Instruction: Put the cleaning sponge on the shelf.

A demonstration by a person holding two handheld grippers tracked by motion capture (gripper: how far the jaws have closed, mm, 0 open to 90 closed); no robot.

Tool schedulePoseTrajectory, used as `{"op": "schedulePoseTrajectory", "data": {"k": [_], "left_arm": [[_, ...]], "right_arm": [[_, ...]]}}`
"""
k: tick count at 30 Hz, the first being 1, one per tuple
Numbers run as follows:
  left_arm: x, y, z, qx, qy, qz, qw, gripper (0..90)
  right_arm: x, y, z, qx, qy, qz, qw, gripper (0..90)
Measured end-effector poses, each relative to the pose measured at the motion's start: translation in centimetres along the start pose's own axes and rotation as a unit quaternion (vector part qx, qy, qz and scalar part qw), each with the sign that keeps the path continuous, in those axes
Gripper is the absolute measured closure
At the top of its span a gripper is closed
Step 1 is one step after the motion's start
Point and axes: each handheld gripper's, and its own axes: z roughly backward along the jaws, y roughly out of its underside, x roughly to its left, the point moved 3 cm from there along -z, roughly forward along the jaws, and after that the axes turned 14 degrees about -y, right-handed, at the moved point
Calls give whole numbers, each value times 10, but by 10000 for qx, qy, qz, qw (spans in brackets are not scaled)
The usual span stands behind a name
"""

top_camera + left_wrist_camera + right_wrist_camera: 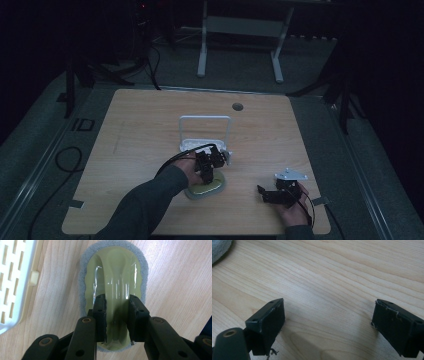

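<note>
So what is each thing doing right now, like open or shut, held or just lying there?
Left gripper: jaws closed on the handle of the scrubber, pointing down at it.
Scrubber: lying flat on the table, gripped by its pale green handle, grey sponge underneath.
Right gripper: open, nothing between its jaws, low over bare wood.
White rack: standing on the table beside the scrubber.
Table: holding everything.

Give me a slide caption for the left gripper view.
Left gripper clamps the raised handle of a pale green scrubbing sponge on the wooden table, beside a white slotted rack.
</note>
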Motion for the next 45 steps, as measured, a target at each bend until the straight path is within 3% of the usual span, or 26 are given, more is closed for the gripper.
{"op": "schedulePoseTrajectory", "data": {"k": [14,45], "left_arm": [[0,2,3,7,-85,-231,9997,717],[15,12,11,-345,-283,-487,9978,717]], "right_arm": [[0,0,0,-3,1,-4,10000,106],[0,0,0,-2,0,-2,10000,106]]}}
